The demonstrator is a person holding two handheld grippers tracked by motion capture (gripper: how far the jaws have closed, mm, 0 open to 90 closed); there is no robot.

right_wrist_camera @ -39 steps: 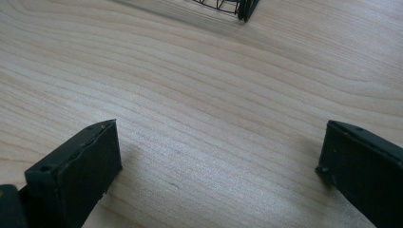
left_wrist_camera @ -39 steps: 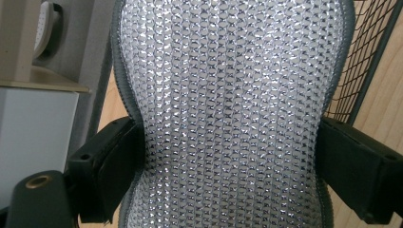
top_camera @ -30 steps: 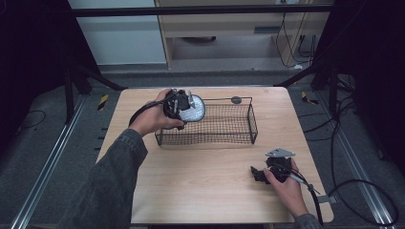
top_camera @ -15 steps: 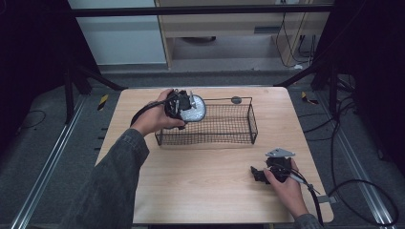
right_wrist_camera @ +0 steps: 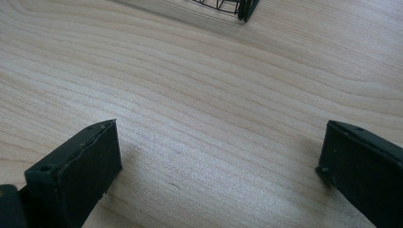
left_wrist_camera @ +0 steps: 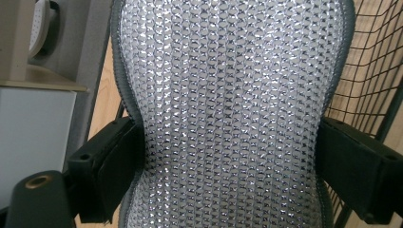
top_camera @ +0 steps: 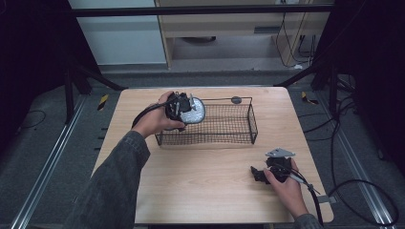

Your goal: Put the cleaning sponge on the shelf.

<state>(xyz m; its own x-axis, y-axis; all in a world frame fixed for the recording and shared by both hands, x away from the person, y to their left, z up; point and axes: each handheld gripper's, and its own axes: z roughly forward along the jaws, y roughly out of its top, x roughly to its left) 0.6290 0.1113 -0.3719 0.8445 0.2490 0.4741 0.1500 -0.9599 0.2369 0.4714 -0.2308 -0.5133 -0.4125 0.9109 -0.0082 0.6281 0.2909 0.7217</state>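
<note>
The left gripper (top_camera: 184,109) fingers pinch a silvery, scaly-textured pad (left_wrist_camera: 228,109) — grey-edged, waisted — over the black wire basket (top_camera: 224,125) at its left end. The right gripper (top_camera: 260,174) rests on the pale-wood counter (top_camera: 200,181), fingers spread — well apart from it.

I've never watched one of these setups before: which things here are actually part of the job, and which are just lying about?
In use:
left gripper, shut on the silvery mesh pad
black wire basket, at whose left end the pad is held

Idle:
right gripper, open and low over the bare table
small dark round thing behind the basket
</note>
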